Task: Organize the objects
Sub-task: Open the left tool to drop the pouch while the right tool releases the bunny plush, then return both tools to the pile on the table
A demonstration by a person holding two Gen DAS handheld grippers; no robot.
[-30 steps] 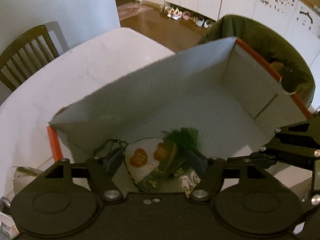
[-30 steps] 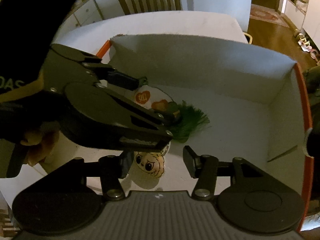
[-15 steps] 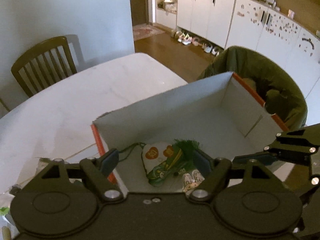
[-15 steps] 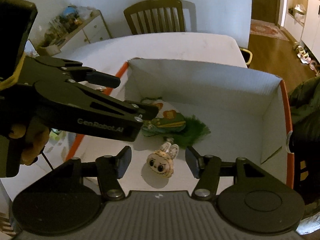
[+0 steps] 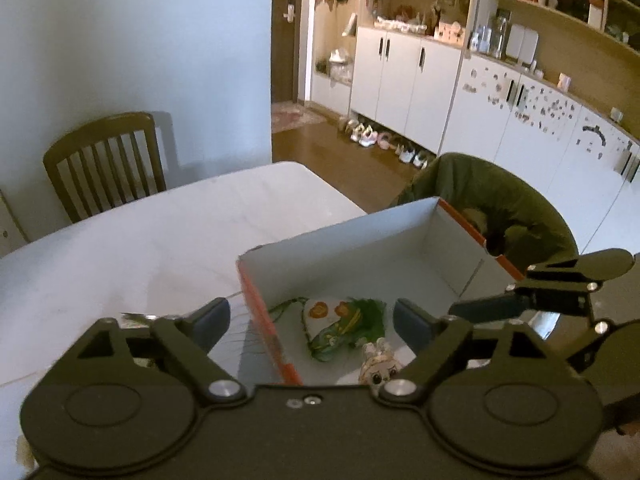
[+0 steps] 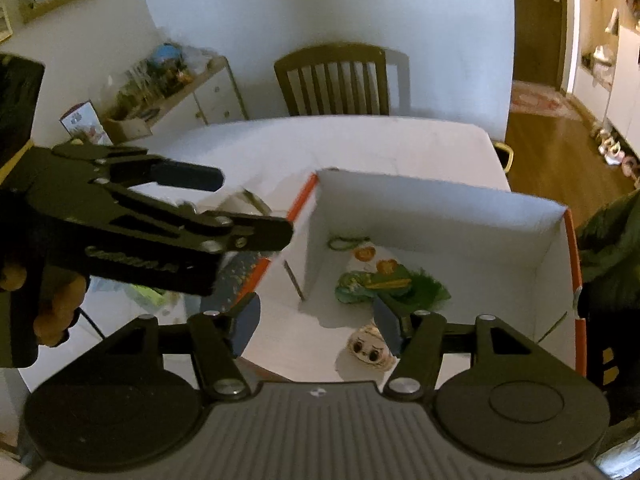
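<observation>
1. Left wrist view: a wooden chair point(image 5: 106, 160) stands at far left behind the white counter point(image 5: 140, 248).
2. The left hand-held gripper point(image 5: 310, 324) stands wide with nothing between its pads; its jaws have just been opening. Its left finger point(image 5: 212, 316) hangs over the counter outside the box, its right finger point(image 5: 412, 322) over the box floor.
3. The box point(image 5: 340, 248), white inside with an orange rim, sits on the counter near its right edge.
4. Inside, near the box's left wall, lie a white pouch point(image 5: 324, 312) with orange prints, a green toy point(image 5: 344, 332) across it, and a small doll head point(image 5: 380, 366) just beside them, nearest the camera.
5. The right hand-held gripper point(image 5: 496, 306) reaches in from the right above the box rim, in front of a green seat point(image 5: 500, 196).
6. Right wrist view: the left hand-held gripper point(image 6: 188, 200) crosses the left side above the counter, held by a hand point(image 6: 52, 308).
7. The right hand-held gripper point(image 6: 316, 320) is partly spread and holds nothing; its jaws have just been opening. The doll head point(image 6: 370, 350) lies on the box floor below, close to its right finger point(image 6: 386, 322), not gripped.
8. The pouch point(image 6: 372, 260) and green toy point(image 6: 372, 282) lie farther in, apart from both grippers.
</observation>
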